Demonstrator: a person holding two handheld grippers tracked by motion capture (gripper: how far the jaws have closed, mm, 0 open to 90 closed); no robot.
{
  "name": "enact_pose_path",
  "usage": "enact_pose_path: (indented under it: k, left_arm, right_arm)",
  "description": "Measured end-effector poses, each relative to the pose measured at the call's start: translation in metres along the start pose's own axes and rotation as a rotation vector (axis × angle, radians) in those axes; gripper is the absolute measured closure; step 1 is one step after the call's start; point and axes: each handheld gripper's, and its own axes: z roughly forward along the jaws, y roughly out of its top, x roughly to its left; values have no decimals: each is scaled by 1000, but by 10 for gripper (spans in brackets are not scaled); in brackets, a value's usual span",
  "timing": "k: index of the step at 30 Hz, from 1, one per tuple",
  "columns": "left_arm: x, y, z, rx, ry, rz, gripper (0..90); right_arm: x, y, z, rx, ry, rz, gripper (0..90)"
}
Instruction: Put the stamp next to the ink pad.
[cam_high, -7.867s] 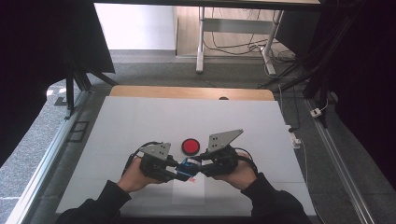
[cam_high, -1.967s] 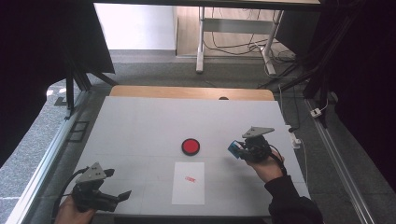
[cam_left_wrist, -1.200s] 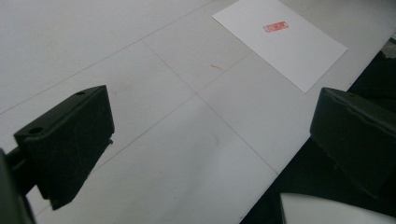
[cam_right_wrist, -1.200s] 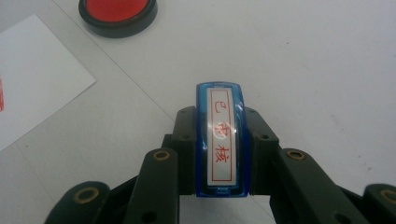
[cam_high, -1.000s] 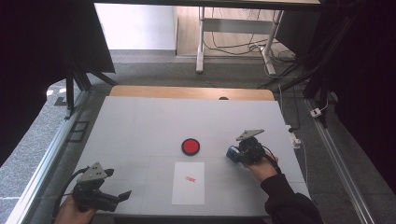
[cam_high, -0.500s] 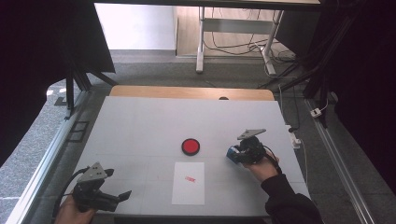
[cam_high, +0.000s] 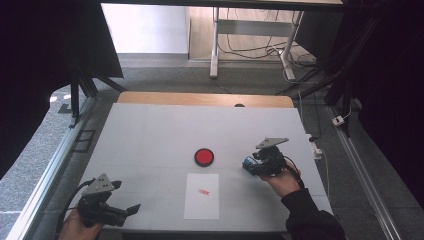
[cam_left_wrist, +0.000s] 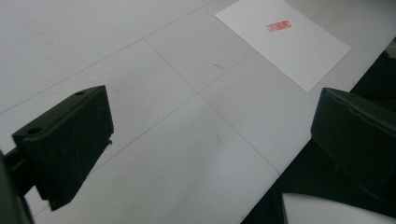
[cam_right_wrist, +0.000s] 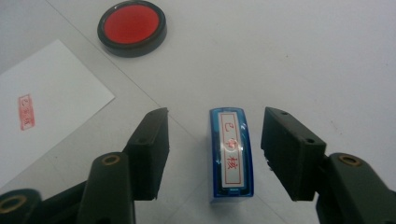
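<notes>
A blue stamp (cam_right_wrist: 231, 156) with a white label of red characters rests on the white table, between the jaws of my right gripper (cam_right_wrist: 219, 140). Those jaws have just been opening; a gap shows on each side of the stamp, so the pads do not press on it. From above, the right gripper (cam_high: 260, 162) and stamp (cam_high: 248, 164) are right of the round red ink pad (cam_high: 204, 156). The white paper (cam_high: 202, 196) bears a red stamp mark (cam_high: 203, 191). My left gripper (cam_high: 131, 209) rests open and empty at the near left corner, its jaws (cam_left_wrist: 210, 135) spread wide.
The paper (cam_left_wrist: 285, 42) lies ahead and to the right of the left jaws. The ink pad (cam_right_wrist: 131, 27) and paper (cam_right_wrist: 42, 126) lie beyond the right jaws, to the left. A wooden strip (cam_high: 205, 99) borders the table's far edge. The near edge is close beside the left gripper.
The right gripper has settled slightly lower on the table's right side and its jaws have parted from the blue stamp. The left gripper has stayed put.
</notes>
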Motion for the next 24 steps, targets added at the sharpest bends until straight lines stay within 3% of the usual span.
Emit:
enact_pose_path:
  k: [24]
  left_arm:
    - [1,0,0,2,2,-4,0]
  right_arm:
    - [24,0,-22,-73,36,20,135]
